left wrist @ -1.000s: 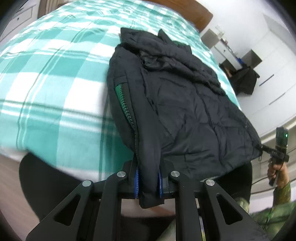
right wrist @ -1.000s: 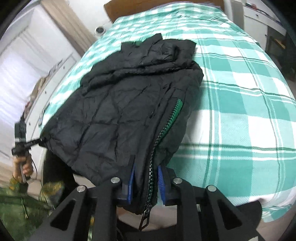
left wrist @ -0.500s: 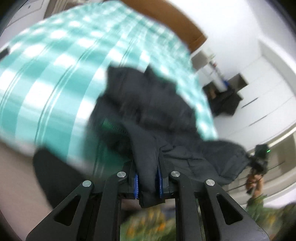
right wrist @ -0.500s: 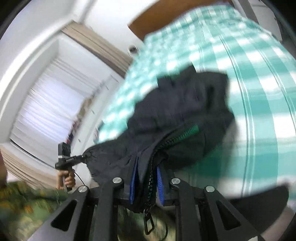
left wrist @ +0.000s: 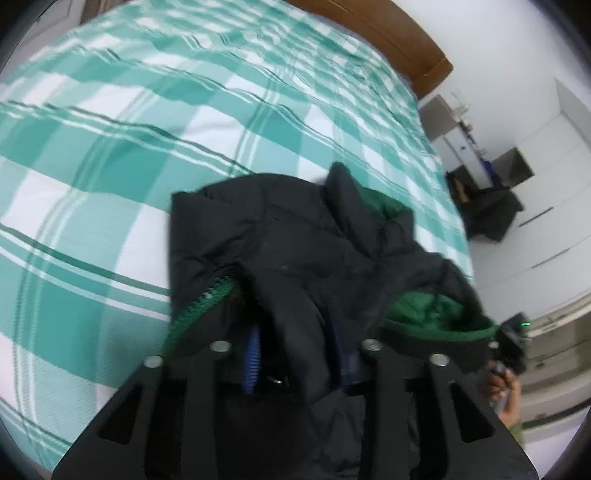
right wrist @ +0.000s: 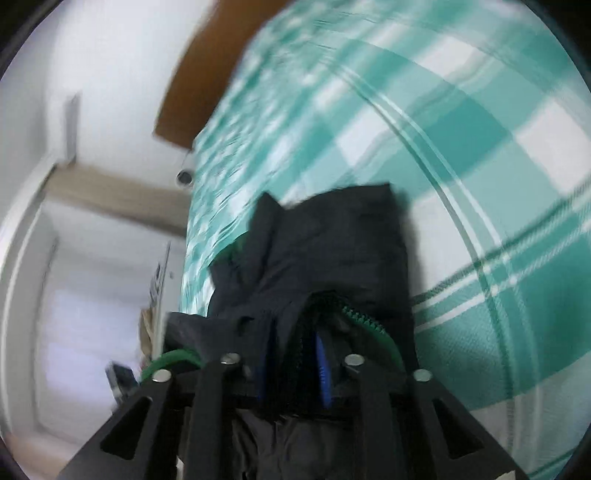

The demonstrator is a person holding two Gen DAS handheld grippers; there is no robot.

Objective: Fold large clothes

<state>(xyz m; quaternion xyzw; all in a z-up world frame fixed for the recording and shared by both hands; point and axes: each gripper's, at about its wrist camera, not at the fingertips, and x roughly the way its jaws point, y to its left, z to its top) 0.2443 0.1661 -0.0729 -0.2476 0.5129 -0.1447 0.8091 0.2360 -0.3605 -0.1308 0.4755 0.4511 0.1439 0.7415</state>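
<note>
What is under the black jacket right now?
Under the black jacket lies the green-and-white checked bedspread, which shows all round its far end. The bedspread directly beneath is covered. Both the left gripper and right gripper hold the near hem.

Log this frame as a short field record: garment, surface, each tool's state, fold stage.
garment: black jacket with green lining and zip
surface: teal-and-white checked bed, wooden headboard at far end
left tool: shut on jacket hem
right tool: shut on jacket hem beside the zip
fold stage: hem lifted and carried over the body toward the collar; not yet laid down
image quality: motion blur
</note>
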